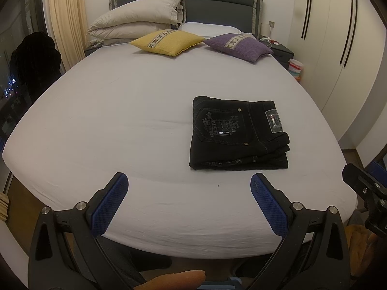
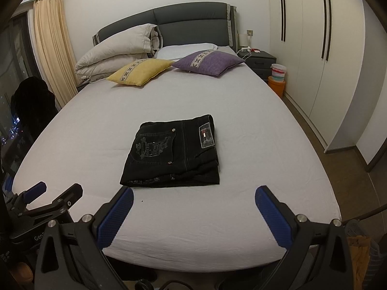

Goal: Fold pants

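Pants (image 1: 238,134) black, folded into a compact stack, lying mid-bed on the bed sheet (image 1: 121,120), near side. Left gripper (image 1: 189,194) and right gripper (image 2: 194,204) both spread wide, empty, near bed's foot.

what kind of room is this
A home bedroom, most likely: a made bed with a padded headboard, a nightstand beside it and a built-in wardrobe along the wall.

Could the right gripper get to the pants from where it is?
Probably yes. The right gripper is open and holds nothing, and the folded pants lie just ahead of it on the bed, with only bare sheet between them.
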`<act>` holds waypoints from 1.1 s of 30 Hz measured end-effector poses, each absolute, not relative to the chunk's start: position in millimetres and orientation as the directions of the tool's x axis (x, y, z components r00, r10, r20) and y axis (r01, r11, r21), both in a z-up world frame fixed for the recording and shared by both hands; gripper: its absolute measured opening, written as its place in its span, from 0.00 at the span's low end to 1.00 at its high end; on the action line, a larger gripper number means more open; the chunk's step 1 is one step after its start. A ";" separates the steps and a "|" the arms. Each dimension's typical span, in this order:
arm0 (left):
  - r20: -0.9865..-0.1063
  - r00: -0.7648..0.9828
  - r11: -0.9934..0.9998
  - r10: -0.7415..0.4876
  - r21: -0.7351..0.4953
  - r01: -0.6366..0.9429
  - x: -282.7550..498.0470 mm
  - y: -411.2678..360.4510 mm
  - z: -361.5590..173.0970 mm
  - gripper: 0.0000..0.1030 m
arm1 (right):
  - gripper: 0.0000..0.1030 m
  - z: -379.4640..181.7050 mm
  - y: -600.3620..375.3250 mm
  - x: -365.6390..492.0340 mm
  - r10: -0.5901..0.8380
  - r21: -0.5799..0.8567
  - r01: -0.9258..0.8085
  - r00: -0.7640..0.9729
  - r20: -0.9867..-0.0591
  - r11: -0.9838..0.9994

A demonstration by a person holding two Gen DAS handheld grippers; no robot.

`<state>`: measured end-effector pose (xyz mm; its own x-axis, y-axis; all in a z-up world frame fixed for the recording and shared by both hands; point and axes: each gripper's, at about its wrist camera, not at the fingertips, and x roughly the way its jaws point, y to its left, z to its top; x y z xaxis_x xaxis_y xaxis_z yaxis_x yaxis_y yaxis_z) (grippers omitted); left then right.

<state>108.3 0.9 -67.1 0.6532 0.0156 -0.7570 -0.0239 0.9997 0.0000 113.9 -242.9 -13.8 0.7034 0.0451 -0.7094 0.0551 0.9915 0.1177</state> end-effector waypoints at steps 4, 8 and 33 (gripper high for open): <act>-0.757 0.653 1.000 0.016 0.000 -0.025 108.4 0.7 -67.3 1.00 | 1.00 -14.5 -242.6 113.6 0.045 0.117 0.054 0.703 -0.710 0.992; -0.757 0.653 1.000 0.016 0.000 -0.024 108.5 0.6 -67.4 1.00 | 1.00 -14.4 -242.4 113.4 0.046 0.117 0.054 0.703 -0.710 0.992; -0.758 0.653 1.000 0.015 -0.002 -0.025 108.9 0.3 -67.8 1.00 | 1.00 -19.7 -244.3 116.5 0.052 0.112 0.042 0.692 -0.720 0.993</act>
<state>108.9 0.3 -67.8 0.6527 0.0147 -0.7575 -0.0250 0.9997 -0.0022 116.5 -244.3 -19.7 0.6923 0.0515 -0.7198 0.0422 0.9928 0.1117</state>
